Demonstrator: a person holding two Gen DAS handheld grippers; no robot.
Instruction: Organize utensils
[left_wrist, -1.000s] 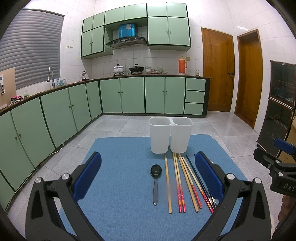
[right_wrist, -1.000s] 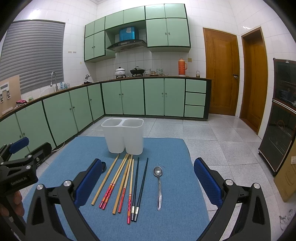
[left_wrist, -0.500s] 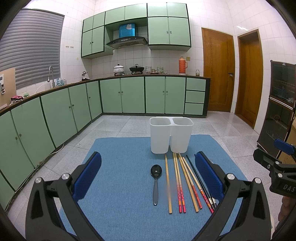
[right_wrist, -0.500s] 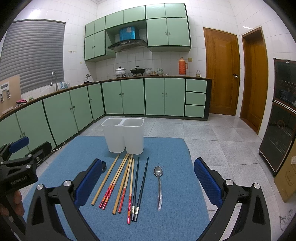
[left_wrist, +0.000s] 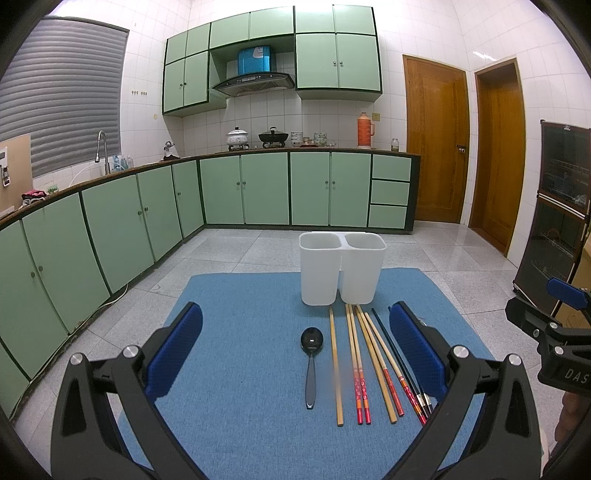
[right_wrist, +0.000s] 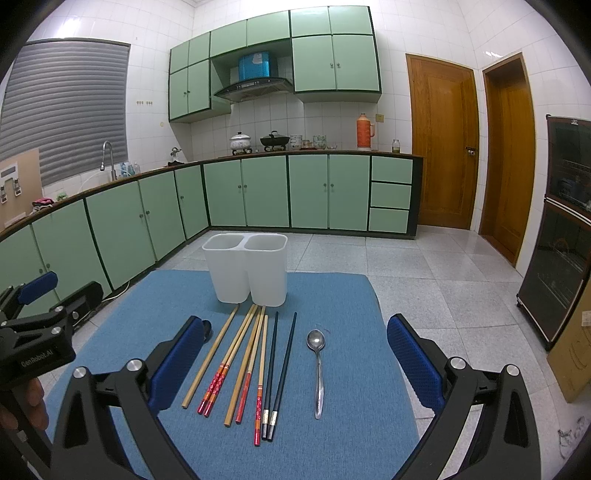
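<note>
A white two-compartment holder (left_wrist: 341, 271) (right_wrist: 246, 268) stands at the far end of a blue mat (left_wrist: 240, 369) (right_wrist: 347, 406). In front of it lie several chopsticks (left_wrist: 364, 363) (right_wrist: 243, 363), wooden, red-ended and black, in a loose row. A black spoon (left_wrist: 311, 363) rests left of them; the right wrist view shows only its bowl (right_wrist: 207, 328) behind a finger. A metal spoon (right_wrist: 317, 369) lies right of the chopsticks. My left gripper (left_wrist: 295, 350) hovers open over the black spoon and chopsticks. My right gripper (right_wrist: 295, 354) hovers open over the chopsticks and metal spoon. Neither holds anything.
Green base cabinets (left_wrist: 147, 221) run along the left and back walls on a tiled floor (right_wrist: 443, 280). A dark glass cabinet (right_wrist: 561, 229) and a cardboard box (right_wrist: 576, 350) stand at the right. A hand (right_wrist: 26, 402) holds the left gripper's handle.
</note>
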